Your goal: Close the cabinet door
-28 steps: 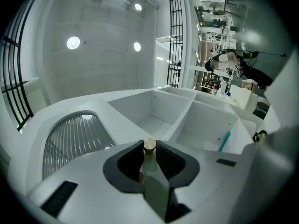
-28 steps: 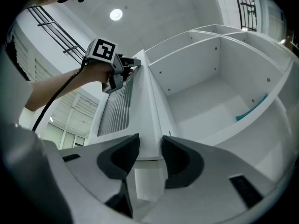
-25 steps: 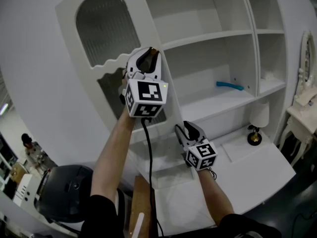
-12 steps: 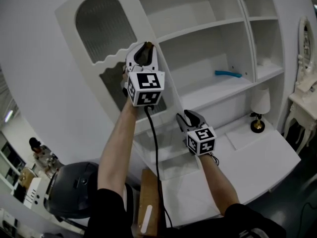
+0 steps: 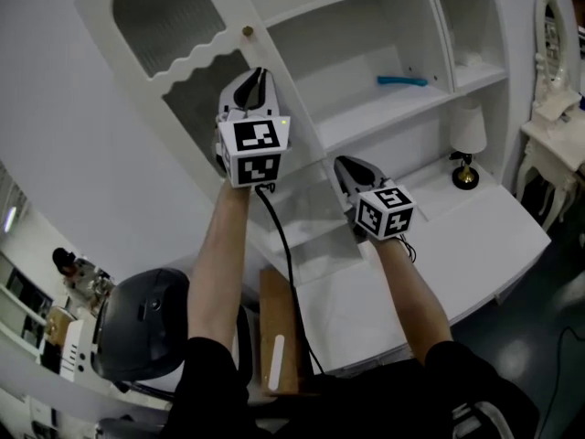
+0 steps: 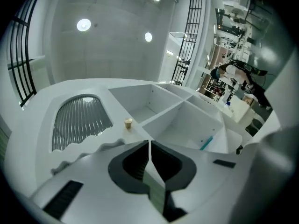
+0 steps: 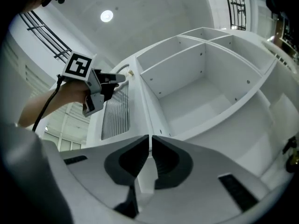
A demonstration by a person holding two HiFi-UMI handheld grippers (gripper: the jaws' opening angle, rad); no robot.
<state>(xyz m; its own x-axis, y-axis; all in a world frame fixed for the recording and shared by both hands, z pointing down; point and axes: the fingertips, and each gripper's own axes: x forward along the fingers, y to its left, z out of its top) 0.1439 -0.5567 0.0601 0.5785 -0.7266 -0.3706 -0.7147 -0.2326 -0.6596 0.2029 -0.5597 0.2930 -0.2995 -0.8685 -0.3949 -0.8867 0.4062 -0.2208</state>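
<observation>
White shelved cabinet (image 5: 366, 112), arched ribbed-glass door (image 5: 169, 16) open at left.
Jaws of the left gripper (image 5: 259, 73) are pressed together; those of the right gripper (image 5: 340, 163) are being closed on nothing.

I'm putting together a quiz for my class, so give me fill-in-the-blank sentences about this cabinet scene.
1. The cabinet door stands ___.
2. The long object lying on a shelf is ___ in colour.
3. On the white desk stands a small ___.
Missing words: open; blue; lamp.
</observation>
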